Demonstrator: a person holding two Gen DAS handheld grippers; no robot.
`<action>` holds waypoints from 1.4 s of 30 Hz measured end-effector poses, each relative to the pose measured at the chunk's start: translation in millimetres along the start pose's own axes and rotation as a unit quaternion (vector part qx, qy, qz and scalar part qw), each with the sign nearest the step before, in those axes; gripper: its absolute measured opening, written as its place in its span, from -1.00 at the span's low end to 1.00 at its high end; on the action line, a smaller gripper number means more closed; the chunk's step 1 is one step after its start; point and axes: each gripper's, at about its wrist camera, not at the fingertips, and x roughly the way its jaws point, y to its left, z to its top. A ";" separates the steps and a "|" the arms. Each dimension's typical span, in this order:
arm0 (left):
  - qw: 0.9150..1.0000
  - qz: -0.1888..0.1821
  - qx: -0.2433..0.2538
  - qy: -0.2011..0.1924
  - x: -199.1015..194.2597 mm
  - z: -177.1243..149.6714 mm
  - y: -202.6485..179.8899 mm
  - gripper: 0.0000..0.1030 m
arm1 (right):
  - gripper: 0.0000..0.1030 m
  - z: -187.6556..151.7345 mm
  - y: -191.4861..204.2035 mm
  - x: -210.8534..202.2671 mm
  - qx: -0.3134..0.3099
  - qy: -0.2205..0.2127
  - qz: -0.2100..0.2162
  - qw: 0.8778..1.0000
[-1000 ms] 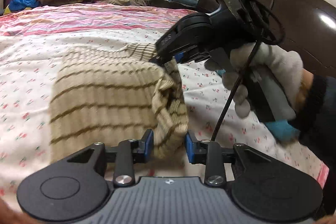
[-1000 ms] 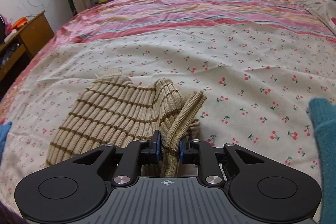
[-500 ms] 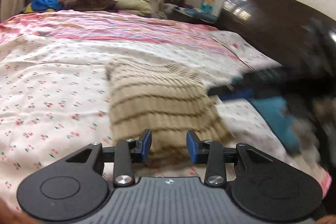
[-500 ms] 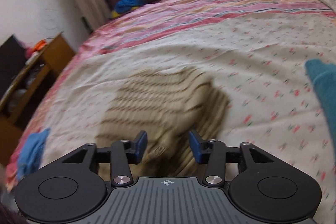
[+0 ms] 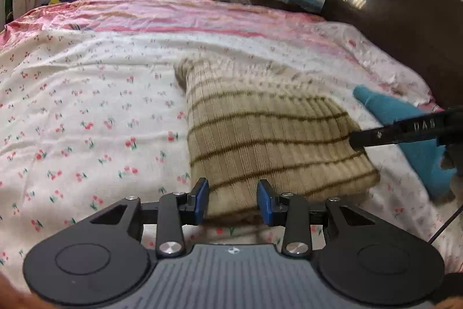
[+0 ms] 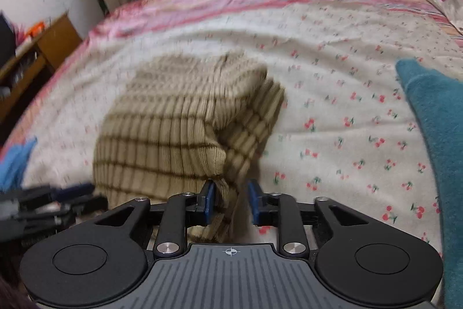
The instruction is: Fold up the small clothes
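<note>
Since a second ago the right gripper (image 6: 230, 203) has let go of the raised sleeve it pinched, and the striped knit sweater (image 5: 260, 135) now lies as a folded bundle on the cherry-print sheet (image 5: 86, 112); both hands have drawn back along the bed.

Left gripper (image 5: 233, 201): jaws apart, not clamping. Near hem of the bundle sits between and just ahead of the blue pads (image 5: 202, 199); no pad visibly presses the cloth.

Right gripper: jaws closing. A loose ribbed flap at the bundle's near corner hangs between them, against the left pad; the right pad stands clear of it. No firm grip visible.

Sweater position: directly ahead of both jaw pairs, main body beyond the tips, stepped lower layer sticking out on the right gripper's side. Teal garment (image 6: 434, 135) lies apart, right of the right jaws.

Judged step: tidying the last fold.
- Take only the top flap, not the sheet under it.
- Pinch close to the edge so layers do not slide.
- Lay the flap flush over the protruding layer, then press flat.
- Risk: a dragging pull would skew the whole bundle; lift, do not tow.
</note>
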 end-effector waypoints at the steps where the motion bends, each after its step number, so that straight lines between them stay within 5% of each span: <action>1: 1.000 -0.002 -0.003 -0.006 -3.8 2.2 1.9 -0.19 | -0.33 4.8 -1.3 -3.3 0.013 -0.011 0.007 1.000; 5: 0.999 -0.006 -0.018 -0.028 -10.4 14.4 8.7 -0.15 | 0.02 29.2 -3.4 6.6 0.051 -0.045 0.006 0.998; 8: 0.999 -0.005 -0.023 -0.036 -2.3 24.4 10.2 -0.09 | 0.02 47.0 -5.8 27.0 0.080 -0.039 0.014 0.996; 11: 0.999 -0.007 -0.027 -0.026 15.1 30.5 8.6 -0.09 | -0.02 56.9 -4.1 52.3 0.083 -0.033 -0.019 0.996; 14: 1.000 0.007 -0.019 -0.010 27.3 28.3 3.7 -0.09 | -0.38 53.2 -4.4 64.3 0.071 -0.026 -0.033 0.997; 19: 0.999 0.024 -0.026 0.022 36.1 22.6 0.8 -0.09 | -0.36 43.9 -11.8 61.3 0.050 -0.034 -0.090 0.994; 29: 0.998 0.058 -0.011 0.037 26.1 24.2 -13.7 -0.09 | -0.33 24.5 16.0 9.2 0.015 -0.079 -0.092 0.992; 32: 0.996 0.071 -0.001 0.045 30.6 21.4 -17.4 -0.07 | -0.33 4.5 31.0 8.4 -0.012 -0.061 -0.067 0.996; 34: 0.996 0.074 0.003 0.052 34.2 19.3 -17.2 -0.05 | -0.32 -5.4 36.3 19.9 -0.038 -0.043 -0.098 0.993; 38: 0.998 0.049 -0.015 0.039 23.9 24.1 -6.0 -0.05 | -0.16 -2.4 18.3 27.1 0.009 -0.029 -0.085 0.996; 42: 0.999 0.021 -0.035 0.004 18.2 39.3 9.9 0.03 | 0.37 2.8 1.3 15.7 0.030 -0.054 -0.056 0.997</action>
